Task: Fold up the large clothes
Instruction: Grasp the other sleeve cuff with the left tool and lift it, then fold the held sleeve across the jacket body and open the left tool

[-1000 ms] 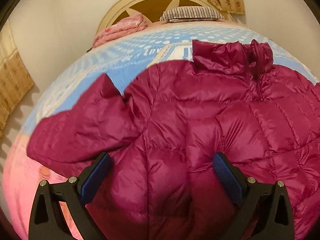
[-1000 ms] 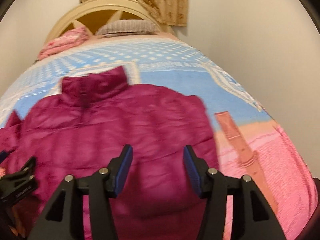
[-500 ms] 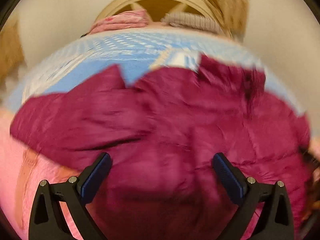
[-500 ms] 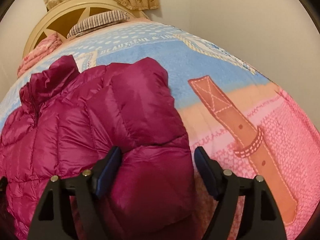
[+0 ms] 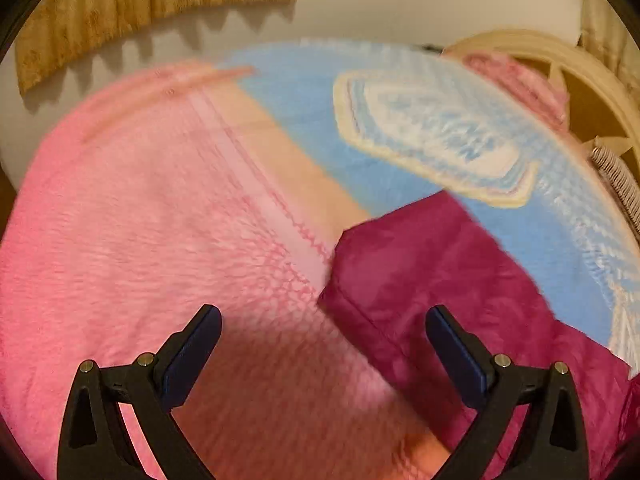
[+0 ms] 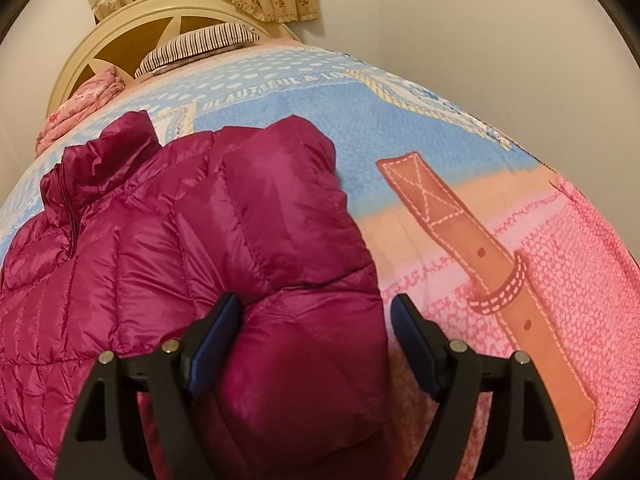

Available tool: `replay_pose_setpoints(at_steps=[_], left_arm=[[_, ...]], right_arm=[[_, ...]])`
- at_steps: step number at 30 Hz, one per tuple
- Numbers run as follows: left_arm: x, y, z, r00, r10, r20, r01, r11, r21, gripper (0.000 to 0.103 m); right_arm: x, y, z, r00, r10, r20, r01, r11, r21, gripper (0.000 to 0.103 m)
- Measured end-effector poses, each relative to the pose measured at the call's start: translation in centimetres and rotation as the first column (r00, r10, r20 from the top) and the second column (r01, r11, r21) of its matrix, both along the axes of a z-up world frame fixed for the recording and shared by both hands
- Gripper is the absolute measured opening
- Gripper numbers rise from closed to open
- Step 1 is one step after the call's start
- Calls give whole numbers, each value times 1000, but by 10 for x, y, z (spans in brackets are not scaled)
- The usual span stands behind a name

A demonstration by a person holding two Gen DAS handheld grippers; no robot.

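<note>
Bed blanket (image 6: 460, 128) carries the jacket (image 6: 168, 240), sleeve (image 6: 304, 344) between right gripper's (image 6: 316, 344) parted jaws; left gripper (image 5: 322, 344) gapes beside cuff (image 5: 400, 264). Risk: slick puffy sleeve may slip out, springing unfolded.

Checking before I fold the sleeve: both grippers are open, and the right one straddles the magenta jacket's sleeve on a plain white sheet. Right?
Not quite. The right gripper is open astride the jacket sleeve, and the left gripper is open, but the bedding is a pink-and-blue printed blanket, not plain white, as the right wrist view shows.
</note>
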State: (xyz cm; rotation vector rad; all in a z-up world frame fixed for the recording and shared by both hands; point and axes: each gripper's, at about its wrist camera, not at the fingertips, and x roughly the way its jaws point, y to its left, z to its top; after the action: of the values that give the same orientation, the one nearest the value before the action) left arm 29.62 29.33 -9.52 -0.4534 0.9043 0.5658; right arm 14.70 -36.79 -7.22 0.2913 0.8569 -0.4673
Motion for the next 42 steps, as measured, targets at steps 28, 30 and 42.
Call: replay_pose_setpoints(at_steps=[28,30,42], left_arm=[[-92,-299,177,463,-823,328,632,567,528,17],[-111,-341,167,368,-882,295,703,471,532,17],[-125,-438,45,286,-952,111,914,306,267,56]], right_arm=[[1,1,-2,1000,3,3,-3,1000,8,83],[1,0,-2,1000,3,5,-3,1000,10,83],[1,-1,-3,1000,5,11,-5,1000,20,84]])
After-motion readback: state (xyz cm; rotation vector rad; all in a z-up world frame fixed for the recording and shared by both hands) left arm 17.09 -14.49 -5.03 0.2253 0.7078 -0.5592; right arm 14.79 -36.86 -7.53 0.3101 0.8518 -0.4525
